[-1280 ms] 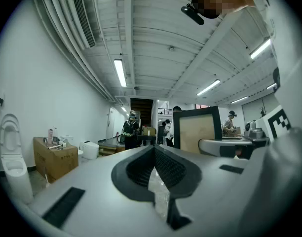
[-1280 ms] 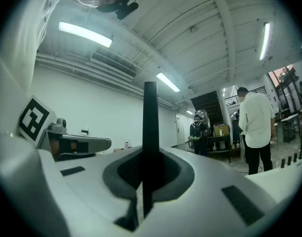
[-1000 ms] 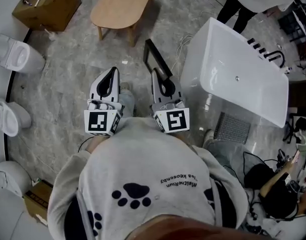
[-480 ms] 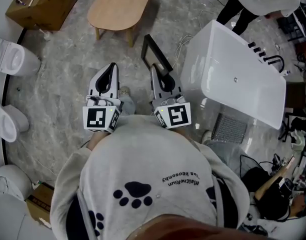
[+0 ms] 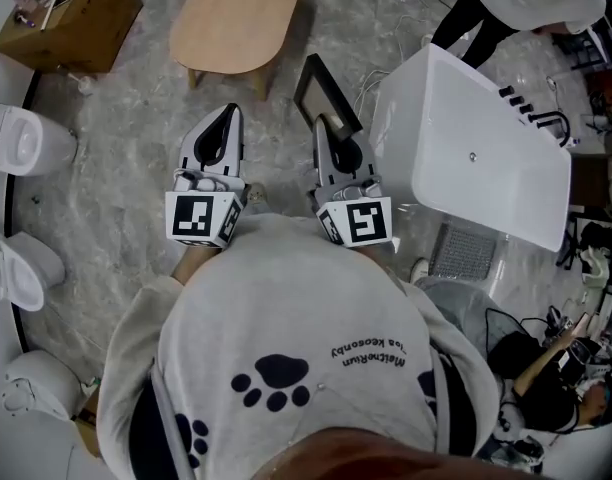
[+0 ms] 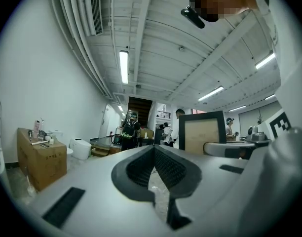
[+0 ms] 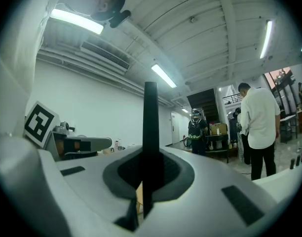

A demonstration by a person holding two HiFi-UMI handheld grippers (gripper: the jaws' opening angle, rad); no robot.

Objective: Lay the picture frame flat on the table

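Frame (image 5: 326,93) clamped edge-on in right hand-held gripper (image 5: 327,128), left hand-held gripper (image 5: 229,116) closed empty; carry steadily to surface (image 5: 236,18), lower flat.

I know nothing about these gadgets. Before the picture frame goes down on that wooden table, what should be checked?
1. Right tool grips the picture frame: ok, jaws shut on its edge.
2. Left tool free to help: ok, jaws together, nothing between them.
3. Frame above the wooden table: not ok, the table lies ahead and the frame is over floor.
4. Room on the tabletop: ok, its near part shows bare wood.
5. Frame apart from the bathtub: ok.
6. Frame lying flat: not ok, held on edge.
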